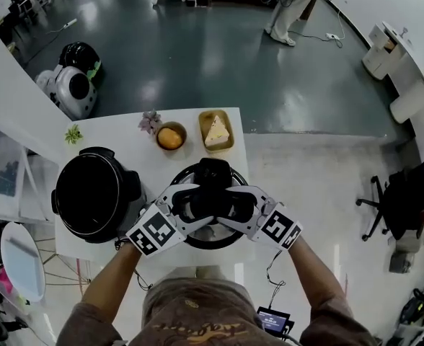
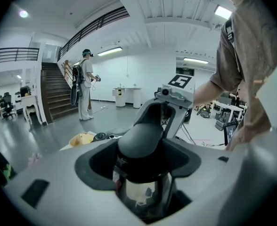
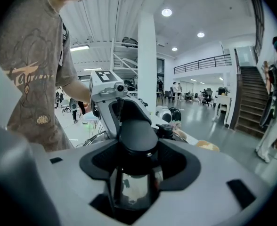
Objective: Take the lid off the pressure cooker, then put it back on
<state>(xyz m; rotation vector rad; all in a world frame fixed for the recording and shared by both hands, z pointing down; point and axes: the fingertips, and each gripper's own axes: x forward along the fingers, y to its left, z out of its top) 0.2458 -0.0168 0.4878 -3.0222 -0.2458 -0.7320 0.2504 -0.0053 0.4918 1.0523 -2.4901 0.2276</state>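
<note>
Tight on my left, open on my right.
The open pot (image 1: 96, 193) stands just beside my left gripper (image 1: 189, 202); a bowl (image 1: 171, 136) and a tray (image 1: 215, 131) line the table (image 1: 118, 132) beyond the lid (image 1: 215, 238). Right of my right gripper (image 1: 233, 205) lies bare floor (image 1: 313, 193), chair (image 1: 403, 197) well apart.

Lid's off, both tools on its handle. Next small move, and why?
Probably keep the left tool and right tool closed on the handle and carry the lid left, over the open pressure cooker: both clamp the handle from opposite sides, and the lid is beside the cooker, not above it.
</note>
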